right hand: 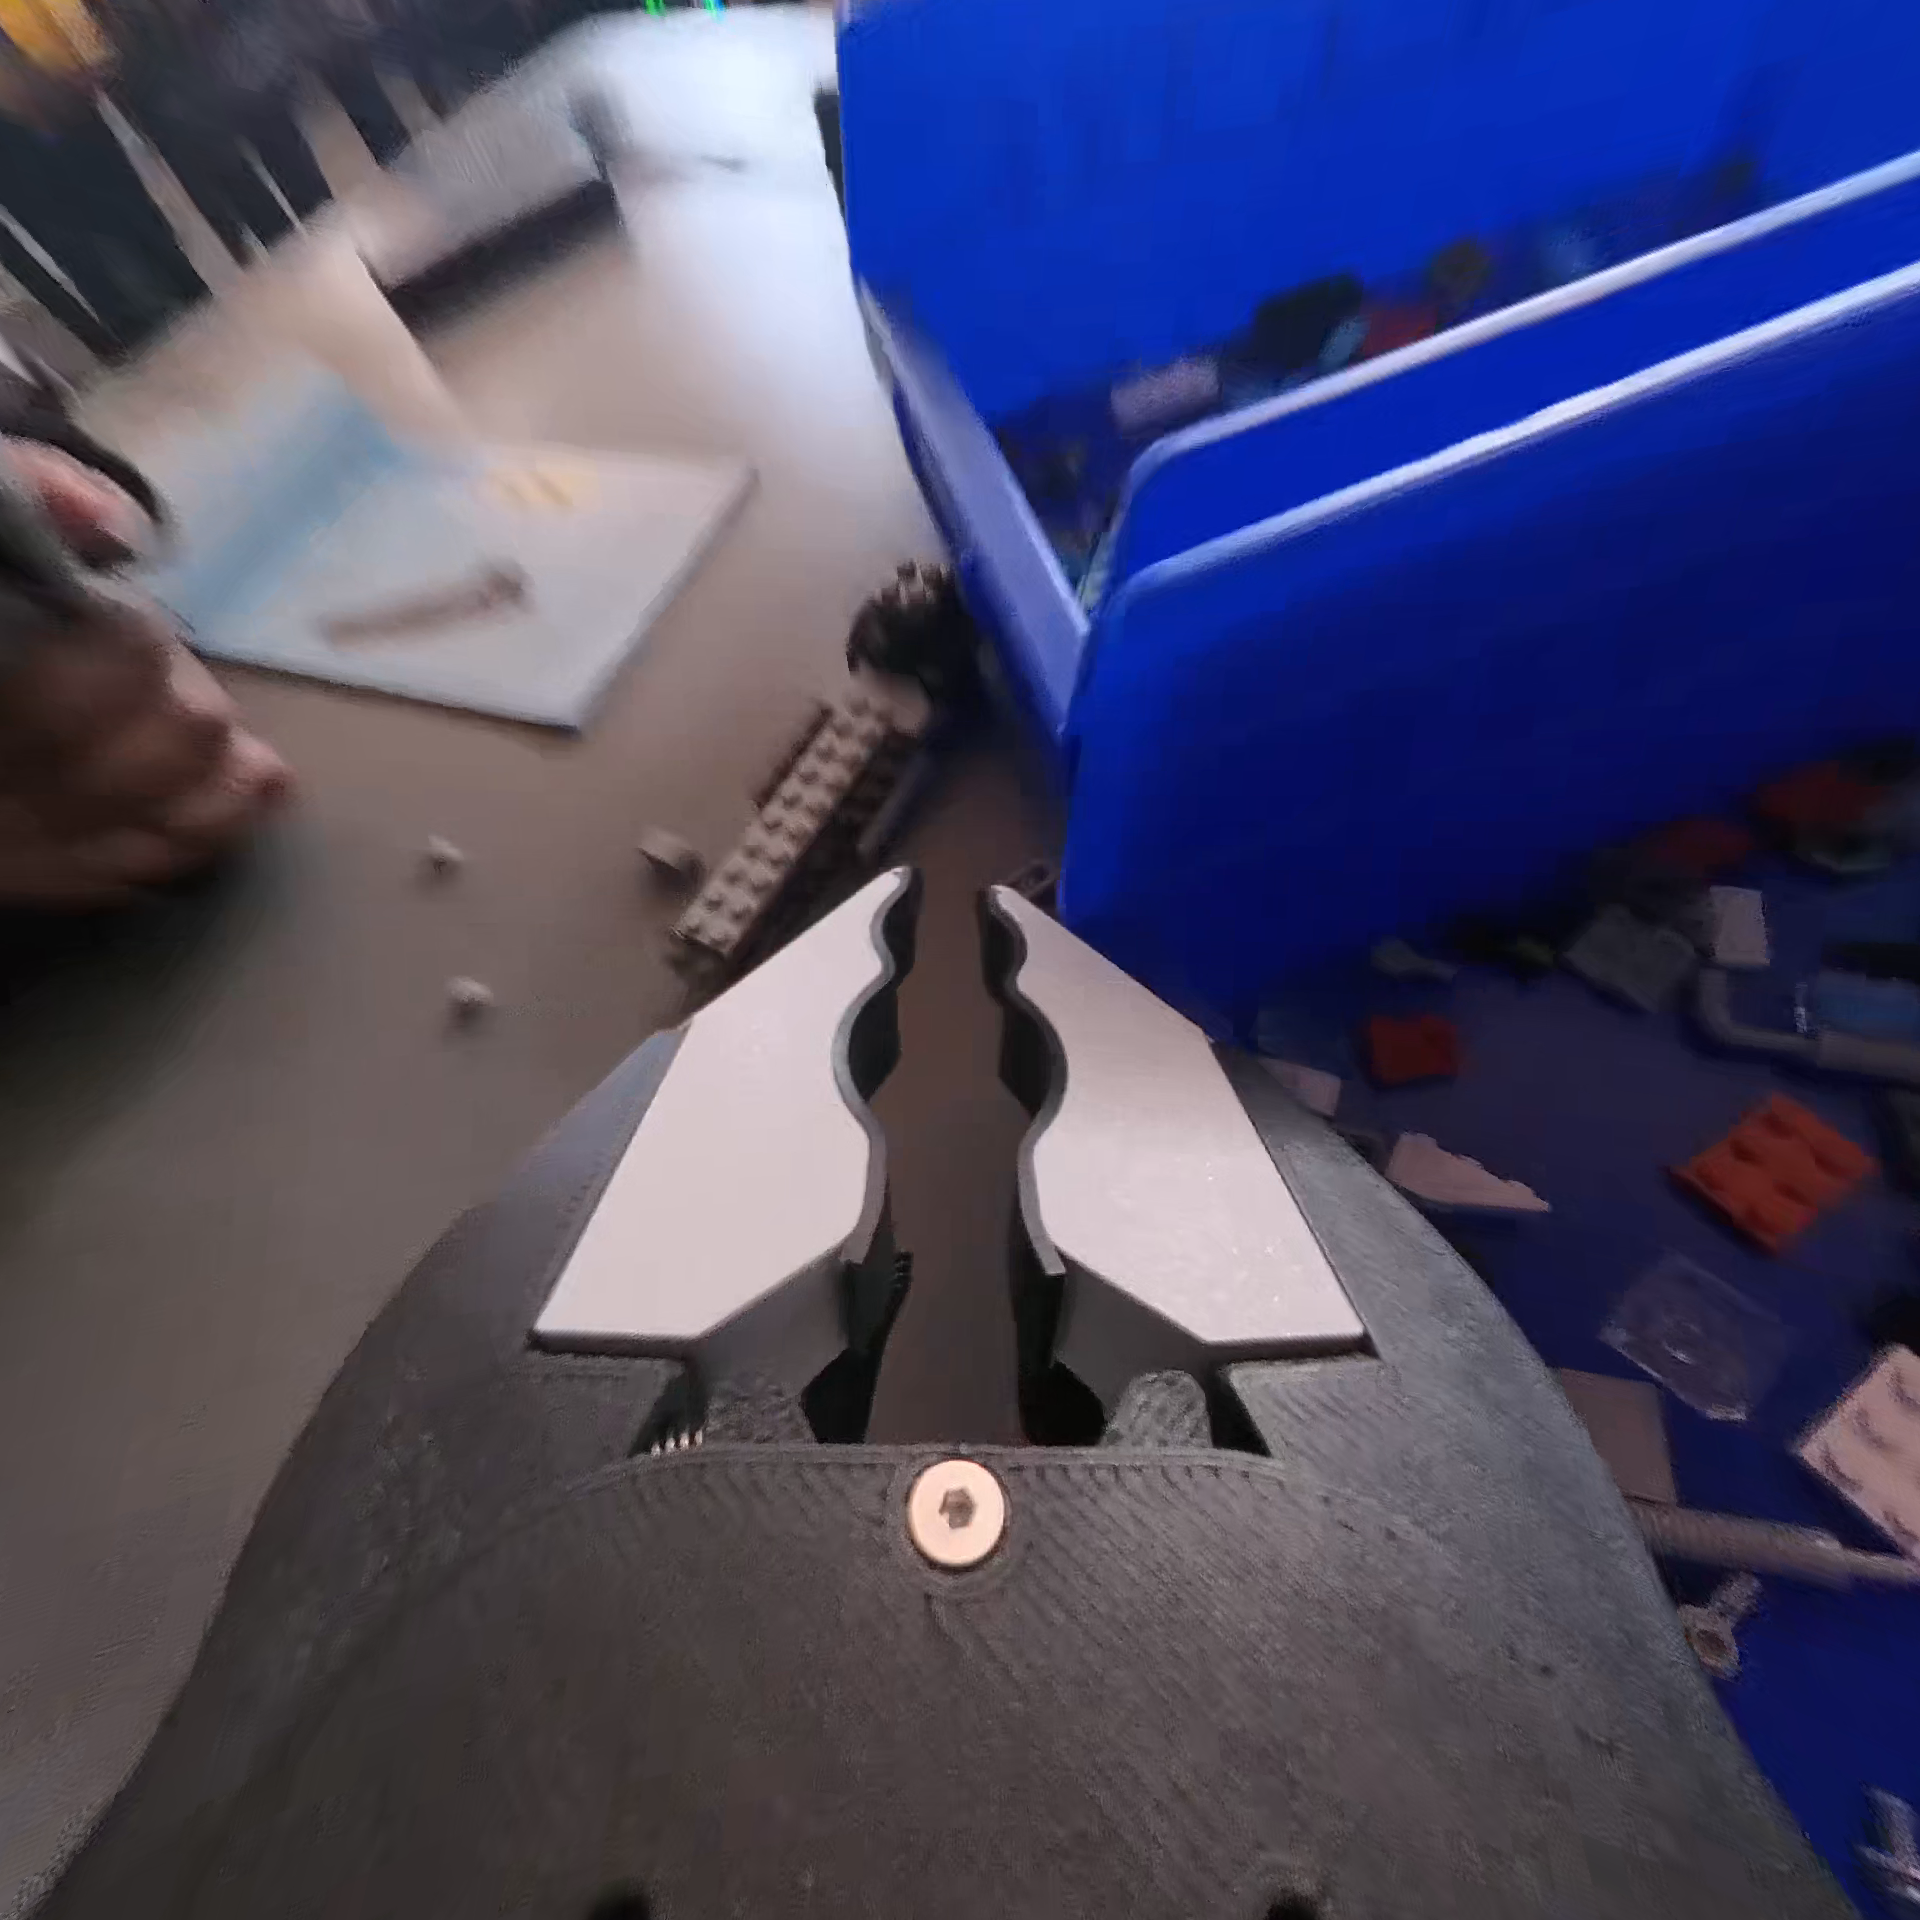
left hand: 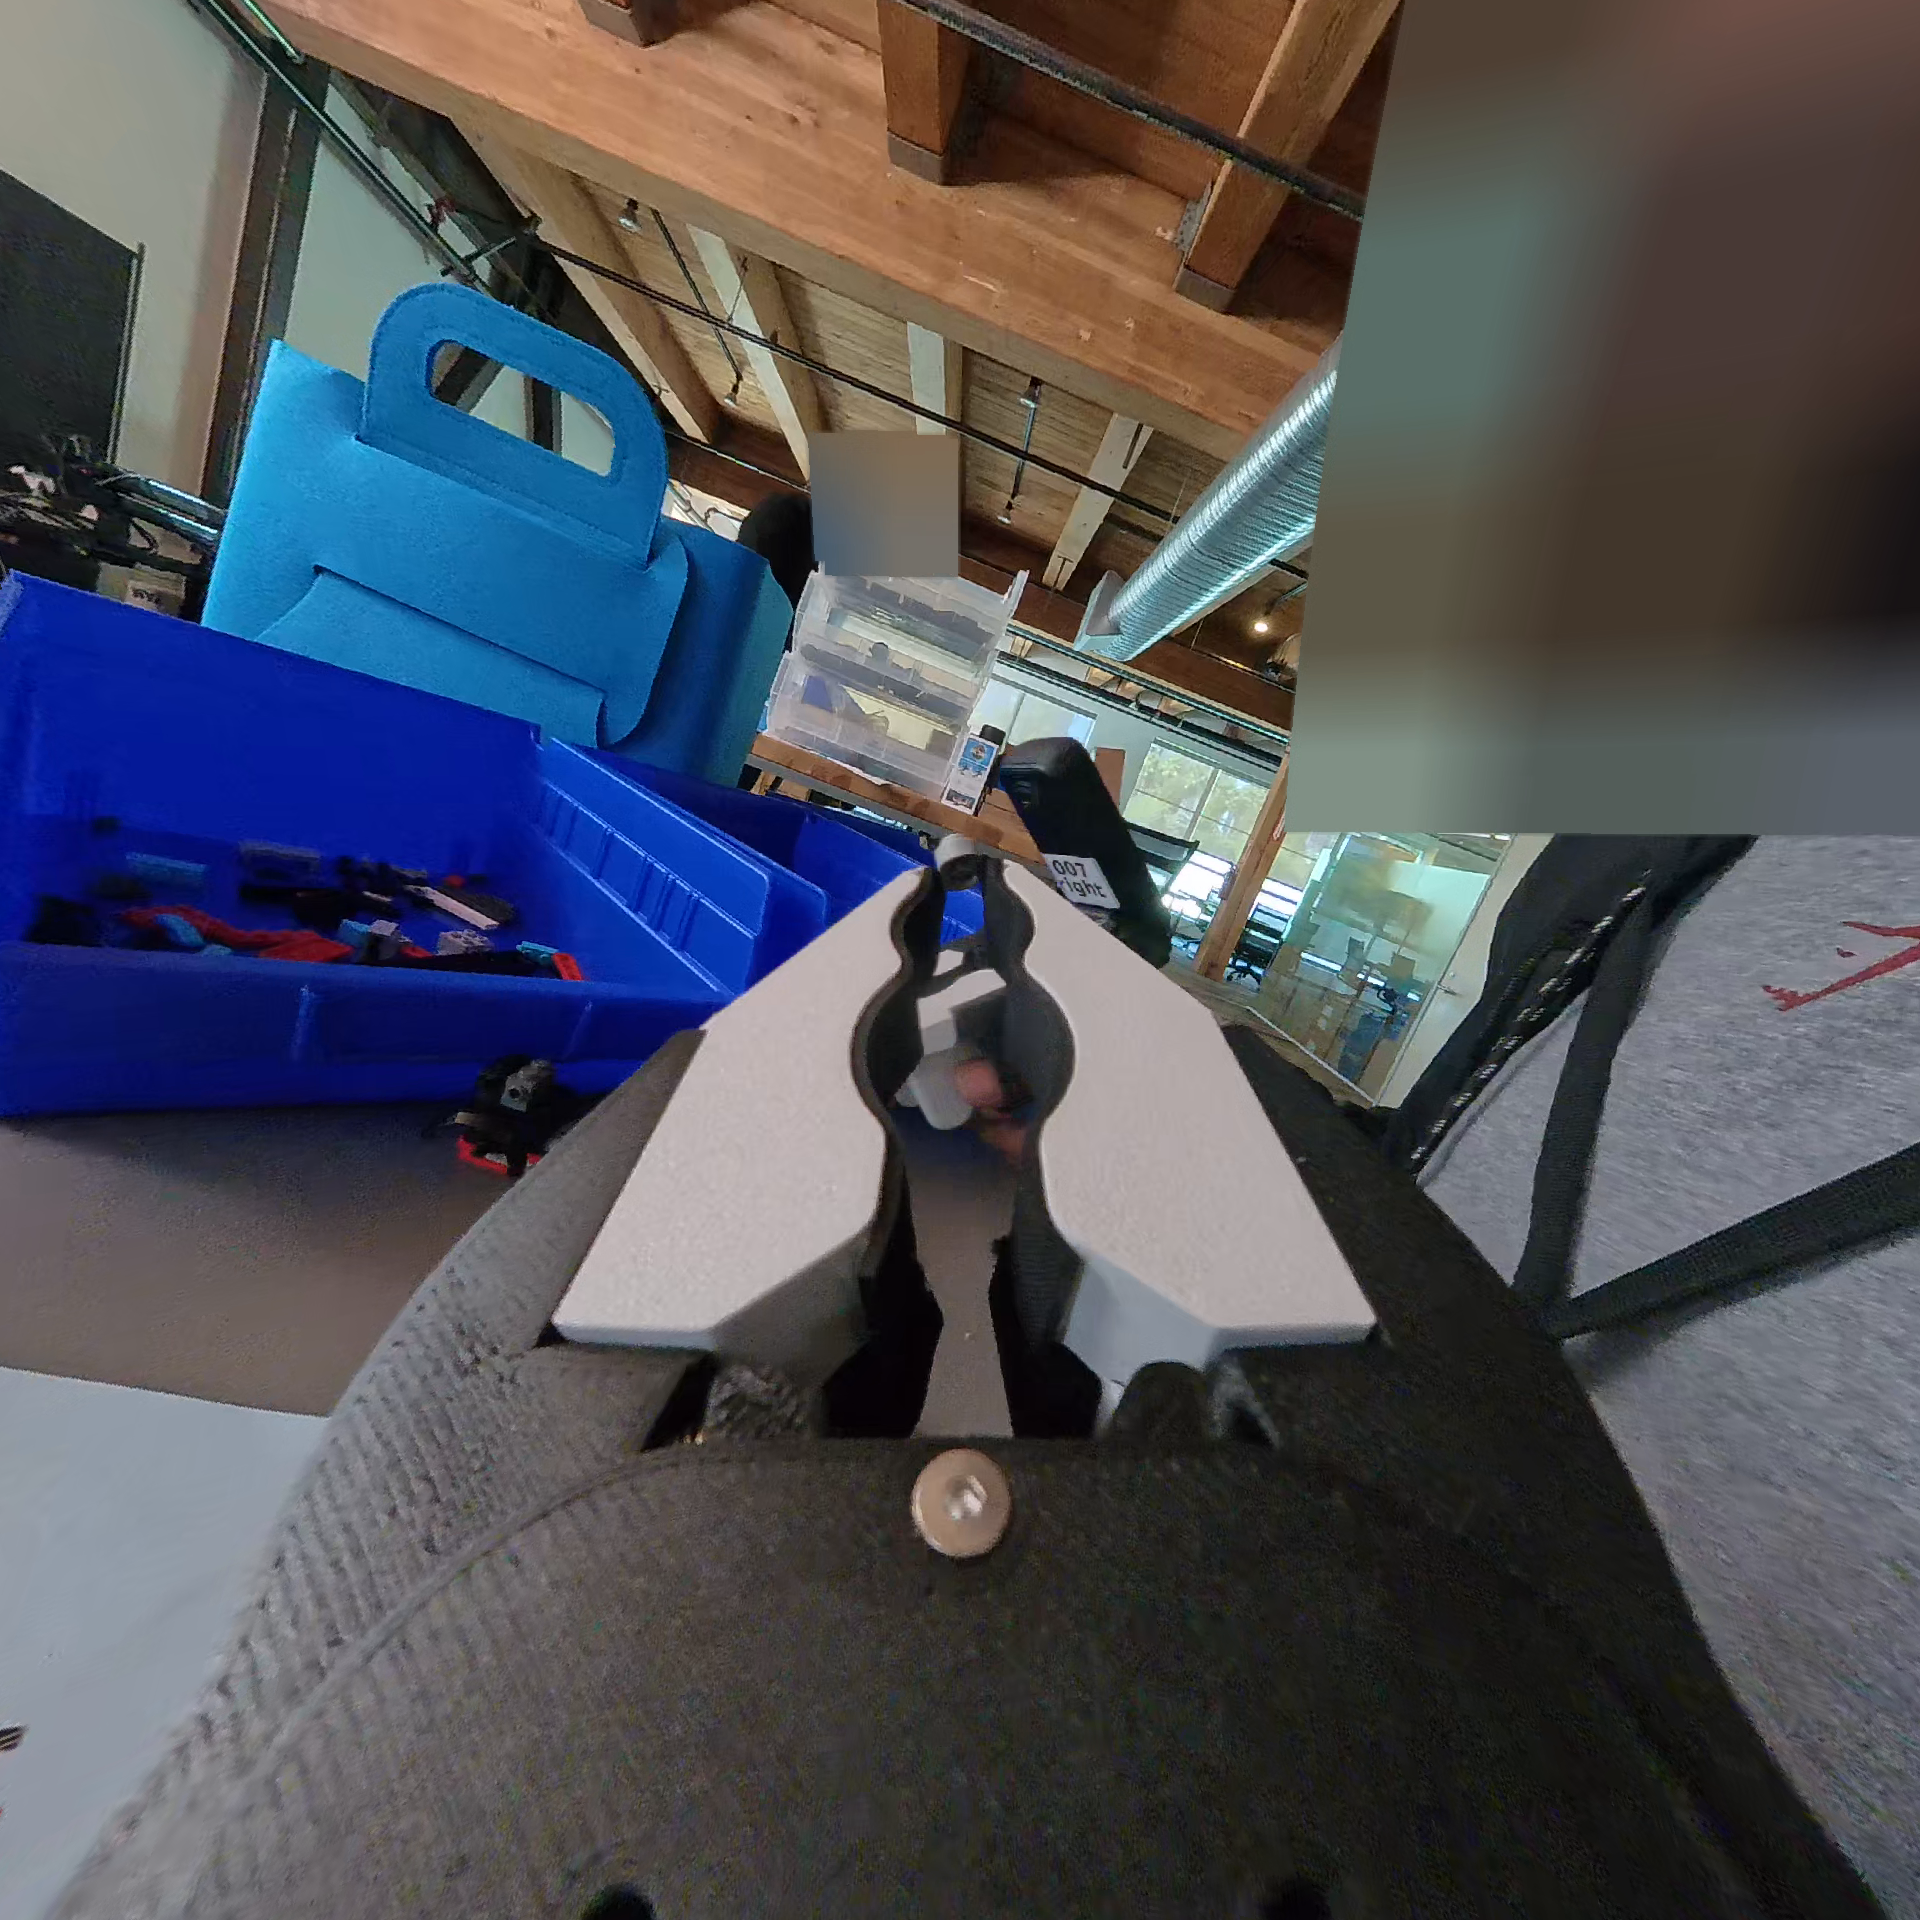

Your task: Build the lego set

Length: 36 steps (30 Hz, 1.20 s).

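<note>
My left gripper point(left hand: 958, 883) is lifted off the table and tilted upward, with its tips closed on a small light grey lego piece point(left hand: 957, 850). My right gripper point(right hand: 951, 891) is slightly open and empty, low over the table beside a blue bin; the view is motion-blurred. Just ahead of it lies the partly built model point(right hand: 805, 816), a long grey studded plate with a black toothed wheel at its far end. It also shows in the left wrist view as a black and red assembly point(left hand: 509, 1117). The right gripper's black body point(left hand: 1070, 800) shows behind my left tips.
Blue bins point(left hand: 343, 1029) point(right hand: 1455, 644) hold several loose lego pieces. An instruction booklet point(right hand: 447, 582) lies on the table, with small grey pieces point(right hand: 468, 992) nearby. A person's hand point(right hand: 114, 748) is at the left. A blue felt bag point(left hand: 468, 540) and clear drawers point(left hand: 894, 665) stand behind. One gripper's finger ends stand about 20 cm off the other's.
</note>
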Available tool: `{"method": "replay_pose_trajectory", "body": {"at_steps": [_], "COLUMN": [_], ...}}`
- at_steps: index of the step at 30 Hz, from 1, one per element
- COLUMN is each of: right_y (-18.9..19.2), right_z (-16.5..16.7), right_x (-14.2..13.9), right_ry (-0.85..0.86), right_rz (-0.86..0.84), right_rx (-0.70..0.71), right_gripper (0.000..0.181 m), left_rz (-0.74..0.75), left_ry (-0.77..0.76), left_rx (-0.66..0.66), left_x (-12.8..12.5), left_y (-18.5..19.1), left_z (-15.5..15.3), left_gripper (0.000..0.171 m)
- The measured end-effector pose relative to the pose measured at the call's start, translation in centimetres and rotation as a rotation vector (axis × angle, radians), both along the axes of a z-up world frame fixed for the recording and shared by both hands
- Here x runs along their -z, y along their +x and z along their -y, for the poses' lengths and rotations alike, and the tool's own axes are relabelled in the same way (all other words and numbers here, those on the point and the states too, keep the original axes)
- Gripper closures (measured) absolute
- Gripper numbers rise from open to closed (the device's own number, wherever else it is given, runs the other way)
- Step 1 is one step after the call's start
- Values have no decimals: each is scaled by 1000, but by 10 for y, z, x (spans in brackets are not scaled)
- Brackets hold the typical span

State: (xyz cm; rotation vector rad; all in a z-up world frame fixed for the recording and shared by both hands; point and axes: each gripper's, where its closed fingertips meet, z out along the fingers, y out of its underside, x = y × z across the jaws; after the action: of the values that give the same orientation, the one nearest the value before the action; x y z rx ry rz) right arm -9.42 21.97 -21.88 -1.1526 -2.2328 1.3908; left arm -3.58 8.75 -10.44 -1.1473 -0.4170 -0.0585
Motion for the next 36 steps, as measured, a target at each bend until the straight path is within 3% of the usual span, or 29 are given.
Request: {"method": "replay_pose_trajectory", "body": {"at_steps": [5, 16, 29, 33, 36], "right_y": [-8, -15, -23, -18, -2], "right_z": [7, 2, 0, 6, 18], "right_x": [18, 28, 35, 30, 20], "right_ry": [207, 430, 480, 391, 291], "right_rz": [-35, -93, -56, -51, -62], "right_rx": [23, 152, 232, 175, 57], "right_gripper": [170, 162, 171, 172, 172], "left_rz": [-15, -7, 47, 27, 15], "left_ry": [-2, 39, 99, 77, 49], "left_rx": [0, 50, 115, 88, 45], "left_x": [-3, -10, -12, -13, -12], "left_y": [4, 16, 24, 22, 18], "left_z": [0, -6, -11, -6, 0], "left_gripper": [164, 164, 164, 164, 164]}}
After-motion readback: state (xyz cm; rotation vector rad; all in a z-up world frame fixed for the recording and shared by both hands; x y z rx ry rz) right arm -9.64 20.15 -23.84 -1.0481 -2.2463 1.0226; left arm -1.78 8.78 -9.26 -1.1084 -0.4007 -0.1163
